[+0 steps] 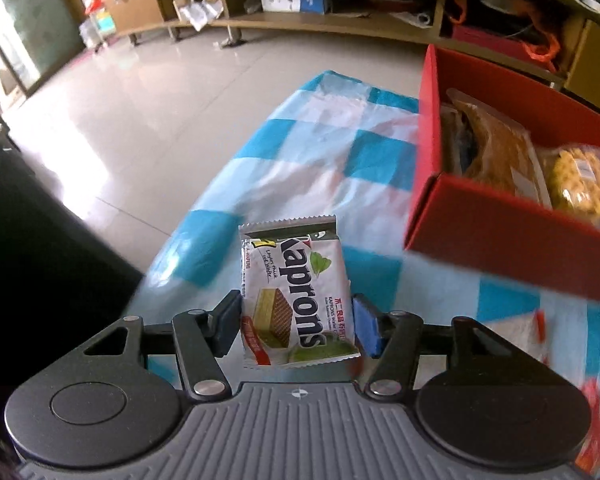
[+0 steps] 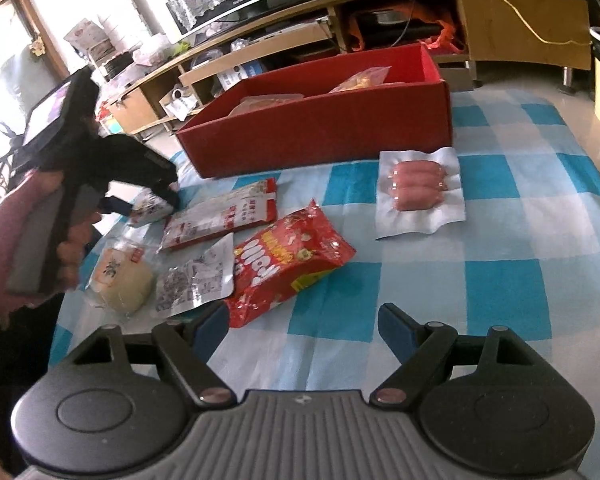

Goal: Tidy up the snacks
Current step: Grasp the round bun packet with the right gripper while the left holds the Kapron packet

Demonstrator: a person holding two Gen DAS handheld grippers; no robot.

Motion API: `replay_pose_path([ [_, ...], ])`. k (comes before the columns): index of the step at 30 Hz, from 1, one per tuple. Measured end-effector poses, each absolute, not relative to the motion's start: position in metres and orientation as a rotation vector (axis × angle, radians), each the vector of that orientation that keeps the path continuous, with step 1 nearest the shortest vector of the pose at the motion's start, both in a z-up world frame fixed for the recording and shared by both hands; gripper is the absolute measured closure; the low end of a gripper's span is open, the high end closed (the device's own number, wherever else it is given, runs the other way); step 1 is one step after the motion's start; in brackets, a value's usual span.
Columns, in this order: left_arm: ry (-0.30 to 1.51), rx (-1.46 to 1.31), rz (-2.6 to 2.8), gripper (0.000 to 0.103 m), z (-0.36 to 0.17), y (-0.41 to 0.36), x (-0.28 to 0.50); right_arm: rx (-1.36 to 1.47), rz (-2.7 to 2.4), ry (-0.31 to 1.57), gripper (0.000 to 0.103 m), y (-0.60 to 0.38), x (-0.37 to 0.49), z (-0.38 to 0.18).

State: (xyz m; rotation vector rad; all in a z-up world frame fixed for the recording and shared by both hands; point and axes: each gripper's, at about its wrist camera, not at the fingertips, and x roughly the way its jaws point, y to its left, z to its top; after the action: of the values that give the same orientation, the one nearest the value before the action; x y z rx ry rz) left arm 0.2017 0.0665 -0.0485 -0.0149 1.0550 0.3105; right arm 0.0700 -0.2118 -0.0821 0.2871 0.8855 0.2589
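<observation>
Clamps the wafer packet (image 1: 298, 300) in the left gripper (image 1: 296, 326), lifted just beside the red box (image 1: 496, 232) for dropping in, while leaving the right gripper (image 2: 300, 330) spread and unloaded.

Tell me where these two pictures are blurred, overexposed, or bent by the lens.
Left wrist view: red box smeared by motion, wafer packet sharp, floor glare at left. Right wrist view: window blown out top left, table edges curve from fisheye, red snack bag glossy with reflections.

Bare cloth (image 2: 520, 280) right of sausages (image 2: 418, 184) (box (image 2: 320, 136) behind)
</observation>
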Motion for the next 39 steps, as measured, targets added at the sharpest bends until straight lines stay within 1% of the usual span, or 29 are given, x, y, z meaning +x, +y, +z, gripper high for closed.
replay_pose_path([
  [3, 1.037, -0.04, 0.264, 0.038, -0.038, 0.081, 0.179, 0.267, 0.308, 0.86, 0.027, -0.203, 0.064, -0.076],
  [8, 1.036, -0.118, 0.193, 0.038, -0.03, 0.103, 0.152, 0.175, 0.404, 0.835, 0.027, -0.163, 0.066, -0.064],
  [13, 1.042, -0.182, 0.116, 0.038, -0.028, 0.109, 0.143, -0.019, 0.567, 0.817, 0.027, -0.101, 0.083, -0.045],
  [18, 1.024, -0.225, 0.058, 0.038, -0.021, 0.115, 0.137, 0.04, 0.611, 0.869, 0.026, -0.063, 0.103, -0.041],
  [24, 1.024, -0.212, 0.058, 0.038, -0.023, 0.118, 0.136, 0.053, 0.548, 0.95, 0.026, -0.029, 0.118, -0.066],
  [25, 1.029, -0.212, 0.064, 0.038, -0.025, 0.119, 0.137, 0.05, 0.528, 0.953, 0.027, -0.025, 0.121, -0.071],
  [26, 1.031, -0.212, 0.066, 0.038, -0.026, 0.121, 0.136, 0.049, 0.526, 0.955, 0.032, -0.024, 0.122, -0.074],
  [27, 1.034, -0.214, 0.066, 0.038, -0.027, 0.122, 0.136, 0.051, 0.535, 0.966, 0.05, -0.022, 0.123, -0.077],
  [28, 1.036, -0.221, 0.064, 0.038, -0.027, 0.124, 0.135, 0.059, 0.539, 0.988, 0.052, -0.025, 0.123, -0.079],
  [33, 1.045, -0.215, 0.036, 0.038, -0.027, 0.12, 0.13, 0.018, 0.533, 0.994, 0.055, -0.045, 0.108, -0.07],
  [39, 1.087, -0.162, -0.027, 0.038, -0.035, 0.097, 0.104, 0.106, 0.438, 1.008, 0.055, -0.118, 0.06, -0.061],
])
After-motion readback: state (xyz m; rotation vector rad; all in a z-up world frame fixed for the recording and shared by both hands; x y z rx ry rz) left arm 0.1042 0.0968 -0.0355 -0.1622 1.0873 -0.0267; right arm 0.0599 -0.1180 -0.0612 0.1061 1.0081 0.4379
